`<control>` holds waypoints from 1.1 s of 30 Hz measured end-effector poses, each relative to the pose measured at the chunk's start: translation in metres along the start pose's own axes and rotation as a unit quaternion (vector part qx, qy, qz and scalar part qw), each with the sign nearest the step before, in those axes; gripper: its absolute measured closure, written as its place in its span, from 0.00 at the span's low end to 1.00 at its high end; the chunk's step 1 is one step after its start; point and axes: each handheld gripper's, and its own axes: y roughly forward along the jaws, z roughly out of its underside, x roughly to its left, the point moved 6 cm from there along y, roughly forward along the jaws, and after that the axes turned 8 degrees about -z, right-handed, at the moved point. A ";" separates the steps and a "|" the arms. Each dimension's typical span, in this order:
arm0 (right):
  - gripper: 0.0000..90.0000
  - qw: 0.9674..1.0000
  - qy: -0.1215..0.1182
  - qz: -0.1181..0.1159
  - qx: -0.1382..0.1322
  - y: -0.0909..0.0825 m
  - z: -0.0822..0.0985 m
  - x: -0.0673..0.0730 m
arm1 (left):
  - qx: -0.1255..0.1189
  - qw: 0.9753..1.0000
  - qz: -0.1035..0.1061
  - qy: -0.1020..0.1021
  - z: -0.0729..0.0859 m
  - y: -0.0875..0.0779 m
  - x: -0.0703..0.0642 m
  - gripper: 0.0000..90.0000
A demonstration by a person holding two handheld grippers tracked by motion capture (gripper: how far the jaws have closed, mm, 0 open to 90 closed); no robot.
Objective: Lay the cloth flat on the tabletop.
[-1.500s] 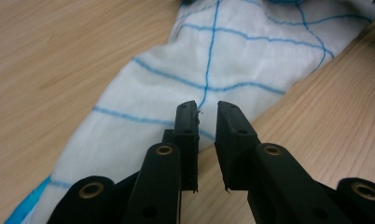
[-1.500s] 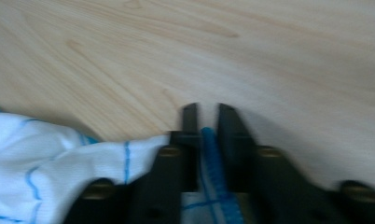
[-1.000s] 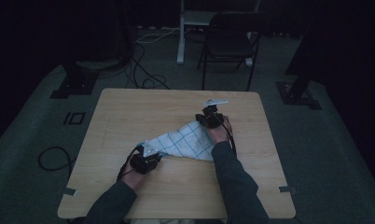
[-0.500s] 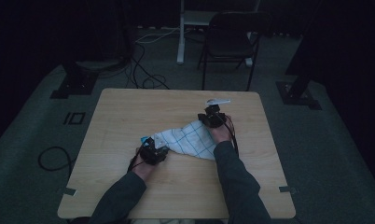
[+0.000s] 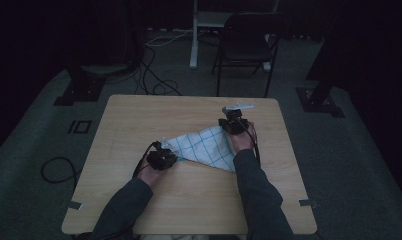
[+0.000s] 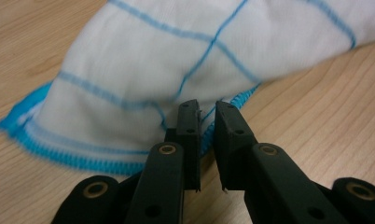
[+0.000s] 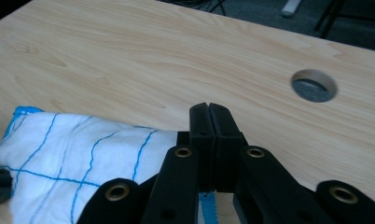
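A white cloth with blue grid lines [image 5: 204,147] lies folded into a wedge on the wooden table [image 5: 189,205], between my two grippers. My left gripper [image 5: 165,152] is at the cloth's near-left tip. In the left gripper view its jaws [image 6: 207,109] stand a narrow gap apart, with the blue-stitched hem of the cloth [image 6: 143,70] at their tips. My right gripper [image 5: 232,120] is at the cloth's far-right corner. In the right gripper view it [image 7: 209,109] is pressed shut, with the cloth [image 7: 73,154] running in under the jaws and a strip of blue hem below them.
A round cable hole [image 7: 314,85] is cut in the table beyond my right gripper. A dark chair [image 5: 244,47] and a white post stand behind the table. Cables trail over the floor at the back left.
My left gripper has moved right and inward with the cloth's left corner, so the cloth is narrower. Over the last half second it has barely moved. My right gripper stays put.
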 end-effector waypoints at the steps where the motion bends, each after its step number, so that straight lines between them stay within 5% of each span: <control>1: 1.00 1.000 0.002 0.003 -0.001 -0.001 0.000 -0.002 | 0.000 1.000 -0.002 0.001 0.001 -0.001 0.001 0.91; 13: 1.00 1.000 0.006 0.018 -0.009 -0.015 -0.003 -0.016 | 0.010 1.000 -0.007 0.001 0.010 -0.008 0.013 0.95; 17: 0.98 1.000 0.003 0.012 0.001 -0.010 -0.001 -0.013 | 0.013 0.999 -0.030 0.017 0.009 -0.009 0.007 0.90; 21: 0.84 1.000 0.005 -0.004 0.008 -0.006 0.002 -0.011 | -0.009 0.999 -0.019 0.028 0.008 -0.009 -0.005 0.85; 27: 0.77 1.000 -0.025 -0.017 0.001 -0.010 0.005 0.009 | -0.023 0.999 -0.003 0.043 0.002 -0.007 -0.021 0.85; 33: 0.74 0.996 -0.075 -0.036 0.017 -0.010 0.037 0.040 | -0.035 0.998 0.009 0.059 -0.007 -0.006 -0.037 0.85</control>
